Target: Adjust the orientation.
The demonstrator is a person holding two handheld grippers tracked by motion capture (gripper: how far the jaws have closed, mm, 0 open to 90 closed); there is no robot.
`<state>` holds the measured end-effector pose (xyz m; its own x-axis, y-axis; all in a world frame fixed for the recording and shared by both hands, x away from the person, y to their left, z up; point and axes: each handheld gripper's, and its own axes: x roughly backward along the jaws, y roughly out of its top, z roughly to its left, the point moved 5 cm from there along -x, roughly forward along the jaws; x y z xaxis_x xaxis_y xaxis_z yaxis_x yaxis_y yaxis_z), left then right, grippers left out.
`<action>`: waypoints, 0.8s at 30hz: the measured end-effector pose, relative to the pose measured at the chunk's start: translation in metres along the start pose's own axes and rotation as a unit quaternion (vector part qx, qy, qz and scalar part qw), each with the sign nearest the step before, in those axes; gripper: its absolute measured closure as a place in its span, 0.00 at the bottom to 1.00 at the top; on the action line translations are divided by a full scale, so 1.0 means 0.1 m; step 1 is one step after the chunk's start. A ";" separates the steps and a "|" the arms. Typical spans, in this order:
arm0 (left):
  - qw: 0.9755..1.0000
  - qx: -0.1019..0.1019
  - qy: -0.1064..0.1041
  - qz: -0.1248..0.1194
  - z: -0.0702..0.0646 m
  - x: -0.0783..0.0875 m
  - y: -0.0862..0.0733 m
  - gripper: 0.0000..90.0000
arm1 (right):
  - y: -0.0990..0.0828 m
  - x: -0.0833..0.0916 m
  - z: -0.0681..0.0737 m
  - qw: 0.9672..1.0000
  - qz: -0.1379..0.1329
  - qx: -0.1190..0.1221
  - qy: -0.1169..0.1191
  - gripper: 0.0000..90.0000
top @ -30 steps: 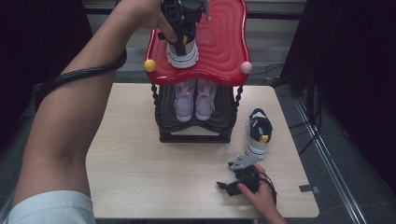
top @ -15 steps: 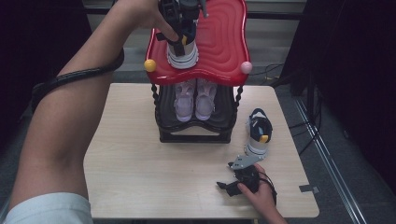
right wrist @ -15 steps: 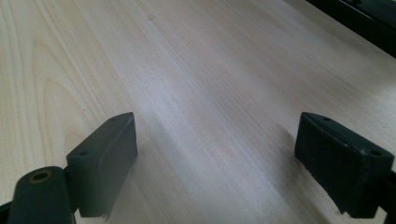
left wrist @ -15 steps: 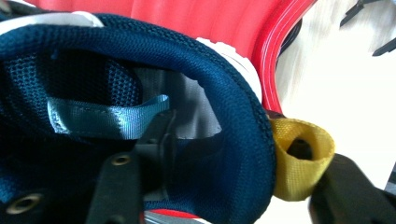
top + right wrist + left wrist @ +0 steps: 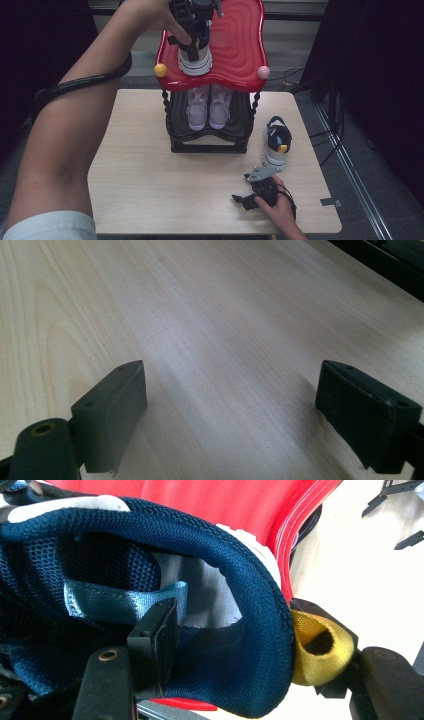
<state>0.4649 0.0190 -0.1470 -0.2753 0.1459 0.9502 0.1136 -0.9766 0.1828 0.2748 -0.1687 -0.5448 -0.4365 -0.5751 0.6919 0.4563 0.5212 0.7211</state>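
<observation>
A navy-and-white shoe (image 5: 195, 62) stands on the red top shelf (image 5: 235, 45) of a small rack. My left gripper (image 5: 192, 37) reaches down into it from above. In the left gripper view one jaw is inside the shoe (image 5: 225, 580) and the other is outside, by the yellow heel loop (image 5: 317, 647). The left gripper (image 5: 255, 655) has just been opening, and the heel stands between the jaws with a gap at the inner pad. The matching shoe (image 5: 276, 142) lies on the table at the right. My right gripper (image 5: 242, 200) (image 5: 230, 410) rests open on the wood, with nothing between its jaws.
A pair of pale lilac shoes (image 5: 210, 105) sits on the rack's black lower shelf. The light wooden table (image 5: 140, 170) has free room at the left and front. Cables lie on the floor at the right. A piece of tape (image 5: 330, 202) marks the near right corner.
</observation>
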 end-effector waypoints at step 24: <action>1.000 0.008 0.000 -0.001 -0.04 0.01 0.00 0.36 | 0.00 0.00 0.00 1.000 0.000 0.000 0.000 0.14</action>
<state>0.4605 0.0183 -0.1469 -0.2756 0.1470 0.9500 0.1287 -0.9737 0.1880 0.2747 -0.1687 -0.5448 -0.4363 -0.5750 0.6921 0.4568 0.5211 0.7210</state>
